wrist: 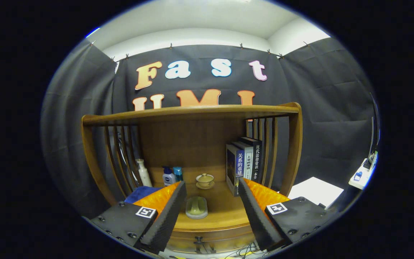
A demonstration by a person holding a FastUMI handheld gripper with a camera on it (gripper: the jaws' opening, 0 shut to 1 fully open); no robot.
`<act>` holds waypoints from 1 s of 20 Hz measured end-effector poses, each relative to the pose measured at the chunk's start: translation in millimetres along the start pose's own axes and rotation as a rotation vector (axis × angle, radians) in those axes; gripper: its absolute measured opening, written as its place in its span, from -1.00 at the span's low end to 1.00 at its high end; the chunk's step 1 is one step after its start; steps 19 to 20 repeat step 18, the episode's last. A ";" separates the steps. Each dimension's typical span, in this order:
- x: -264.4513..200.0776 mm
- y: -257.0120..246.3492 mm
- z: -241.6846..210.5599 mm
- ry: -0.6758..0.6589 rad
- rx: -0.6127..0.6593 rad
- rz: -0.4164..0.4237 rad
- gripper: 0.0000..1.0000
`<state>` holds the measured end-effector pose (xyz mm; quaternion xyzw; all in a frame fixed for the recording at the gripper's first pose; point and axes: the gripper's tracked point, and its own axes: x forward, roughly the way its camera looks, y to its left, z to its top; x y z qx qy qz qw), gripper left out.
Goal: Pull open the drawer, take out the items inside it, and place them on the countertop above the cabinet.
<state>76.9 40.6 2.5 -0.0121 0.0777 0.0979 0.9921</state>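
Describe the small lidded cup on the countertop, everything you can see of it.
The lidded cup is a small, pale yellowish-green piece that looks like glazed ceramic. A domed lid with a knob sits closed on it, and it stands upright on a matching saucer. It rests on the wooden countertop, beyond the open fingers of the hand-held gripper, between the blue bottles and the books. Nothing else touches it.

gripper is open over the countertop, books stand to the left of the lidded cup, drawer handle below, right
Not quite: the books stand to the right of the lidded cup, not the left, as the gripper view shows. The gripper is open over the countertop, with the drawer handle below.
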 end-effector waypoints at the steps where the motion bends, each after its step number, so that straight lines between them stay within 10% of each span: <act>1: 0.6 1.3 -0.7 0.002 -0.003 -0.001 0.93; 20: -0.5 2.2 -3.5 -0.022 -0.007 0.001 0.93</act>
